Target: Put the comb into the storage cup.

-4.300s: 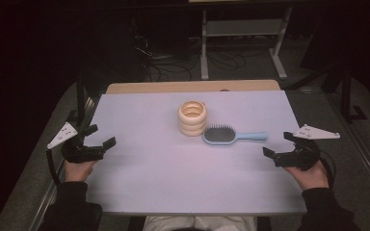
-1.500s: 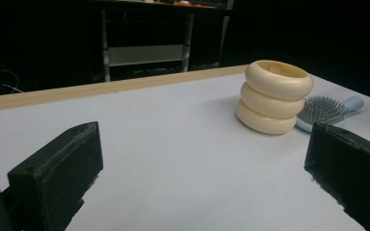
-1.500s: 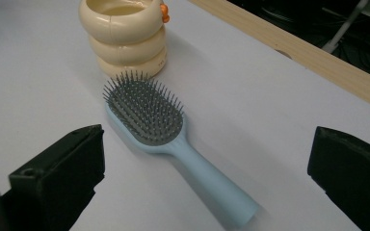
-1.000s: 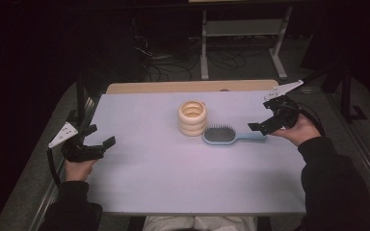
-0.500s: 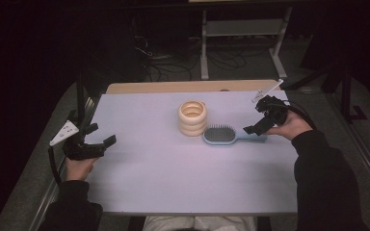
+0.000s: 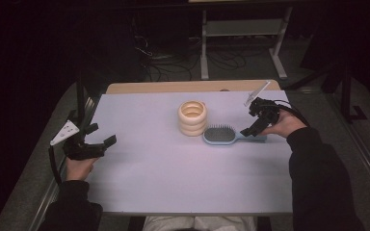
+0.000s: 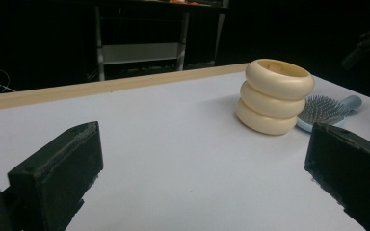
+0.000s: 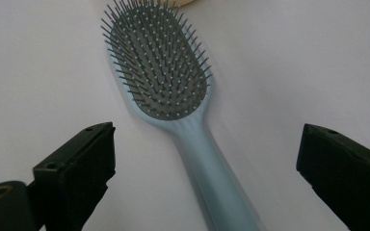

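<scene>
Writing: no brand, label or lettering can be read on the hairbrush (image 8: 173, 96), the ringed holder (image 6: 192, 118) or either gripper.
Right gripper (image 6: 254, 126): your jaws stand wide apart and have just been closing a little; the pale blue handle runs up between them, touched by neither.
Hairbrush: it lies flat on the tabletop (image 6: 173, 178), bristles up, its head ahead of your right gripper and its handle under it.
Left gripper (image 6: 101, 143): your jaws are apart with nothing between them, low over the near left part of the tabletop, well apart from the brush.
Right gripper view: you see the grey bristle pad and its pins close up, which the high view gives as a dark oval.
Left gripper view: you see the cream holder (image 7: 274, 96) from the side as three stacked rings, open at the top, with the brush head (image 7: 323, 109) partly hidden behind it.
High view: the holder stands just beyond the brush head, very close to it.
Around: a metal shelf frame (image 6: 241, 29) and loose cables (image 6: 173, 55) lie on the dark floor past the far edge.
In the way: nothing lies between your right gripper and the handle.
</scene>
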A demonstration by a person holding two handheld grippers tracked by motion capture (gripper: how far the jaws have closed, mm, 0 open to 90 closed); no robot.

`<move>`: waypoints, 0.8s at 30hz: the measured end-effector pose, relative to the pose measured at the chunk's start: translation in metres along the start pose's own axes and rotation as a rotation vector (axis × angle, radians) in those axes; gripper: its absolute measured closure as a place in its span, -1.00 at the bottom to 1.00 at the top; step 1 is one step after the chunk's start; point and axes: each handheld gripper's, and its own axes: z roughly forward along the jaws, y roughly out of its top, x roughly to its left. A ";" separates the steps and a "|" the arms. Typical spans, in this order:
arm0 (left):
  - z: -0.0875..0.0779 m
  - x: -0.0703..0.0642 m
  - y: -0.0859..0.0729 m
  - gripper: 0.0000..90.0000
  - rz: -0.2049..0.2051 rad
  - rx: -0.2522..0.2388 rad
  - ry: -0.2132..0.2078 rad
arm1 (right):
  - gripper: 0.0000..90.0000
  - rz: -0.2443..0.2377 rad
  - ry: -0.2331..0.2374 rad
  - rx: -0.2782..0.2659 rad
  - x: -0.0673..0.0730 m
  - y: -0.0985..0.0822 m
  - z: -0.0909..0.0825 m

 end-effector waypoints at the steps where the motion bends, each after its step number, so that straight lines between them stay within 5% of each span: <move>1: 0.000 0.000 0.000 -1.00 0.000 0.000 0.001 | -0.87 -0.007 0.001 0.004 0.000 0.001 0.002; 24: -0.001 0.000 0.000 -1.00 0.004 0.006 0.008 | -0.65 -0.125 0.031 0.183 0.004 0.007 0.044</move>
